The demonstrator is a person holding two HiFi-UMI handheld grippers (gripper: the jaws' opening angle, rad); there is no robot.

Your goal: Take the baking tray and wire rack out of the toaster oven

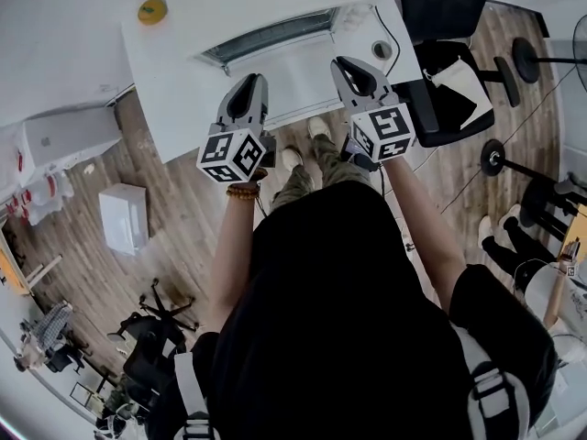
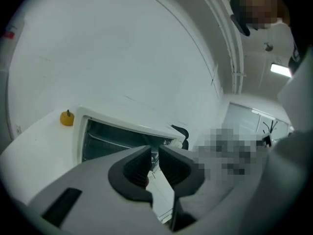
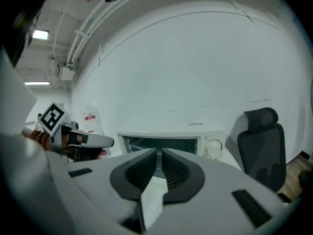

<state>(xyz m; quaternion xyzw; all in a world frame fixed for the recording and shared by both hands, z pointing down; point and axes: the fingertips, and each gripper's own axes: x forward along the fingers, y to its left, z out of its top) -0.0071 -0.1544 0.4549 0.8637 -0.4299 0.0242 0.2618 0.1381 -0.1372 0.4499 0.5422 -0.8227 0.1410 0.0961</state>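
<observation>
White table point(image 1: 174, 81) held one toaster oven point(image 1: 275, 37), door open, and one small yellow thing point(image 1: 152, 10). I had two tongs near that door, left gripper point(image 1: 249, 81) and right gripper point(image 1: 348, 63), both squeezed tight on nothing.

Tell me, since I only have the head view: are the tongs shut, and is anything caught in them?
Observer: In its own view the left gripper has its tongs shut, with nothing between them.
Operator: And the right one?
Observer: The right gripper is shut and empty too.
Operator: Can you see anything inside the oven?
Observer: In the left gripper view, a shelf crosses the cavity of the toaster oven. I cannot tell whether it is the rack or the tray.
</observation>
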